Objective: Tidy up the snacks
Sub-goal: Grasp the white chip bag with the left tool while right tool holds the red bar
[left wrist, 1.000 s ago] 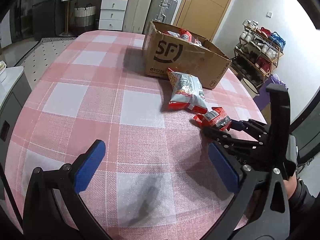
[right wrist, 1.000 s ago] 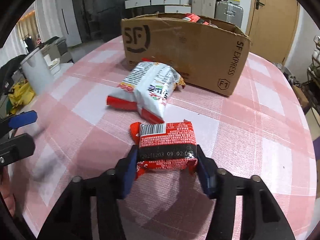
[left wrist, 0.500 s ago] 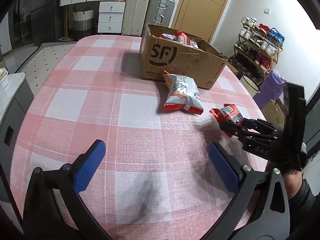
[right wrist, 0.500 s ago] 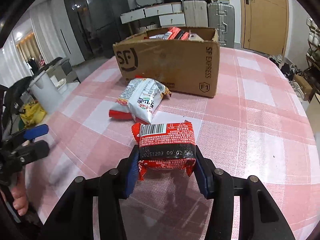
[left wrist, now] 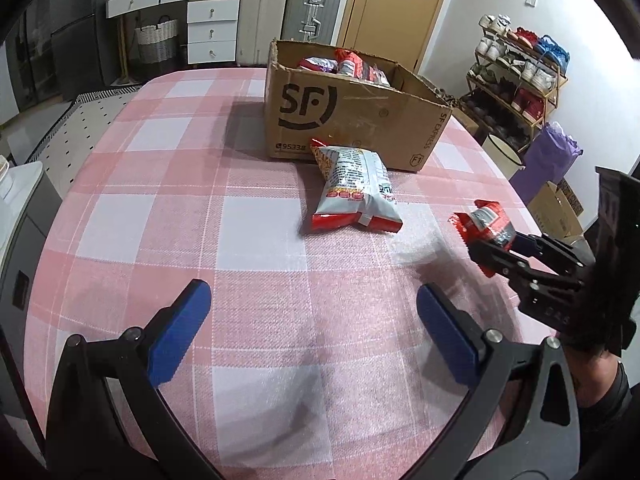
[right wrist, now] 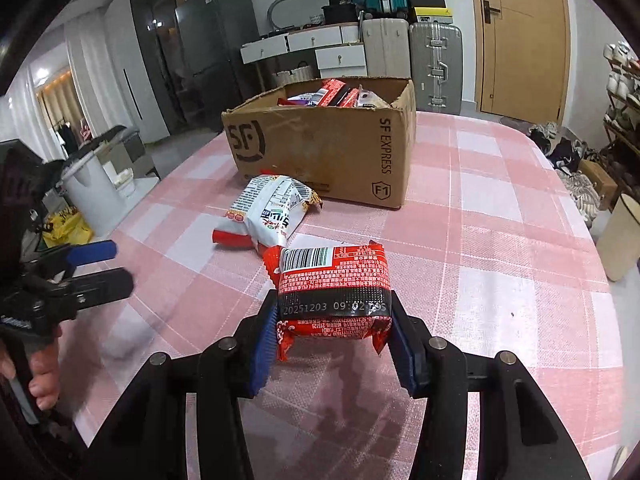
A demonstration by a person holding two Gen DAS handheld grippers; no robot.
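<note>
My right gripper is shut on a small red snack packet and holds it above the pink checked tablecloth; it also shows in the left wrist view. A white and red chip bag lies on the cloth in front of an open SF cardboard box that holds several snack packs. The bag and the box also show in the right wrist view. My left gripper is open and empty over the near part of the table.
The table edge curves on the left, with a white cabinet beside it. A shoe rack and a purple bag stand beyond the right edge. Suitcases and drawers stand by the far wall.
My right gripper has lifted the red packet off the cloth and raised it. Both views have risen, so the inside of the box shows more. My left gripper stays open.
</note>
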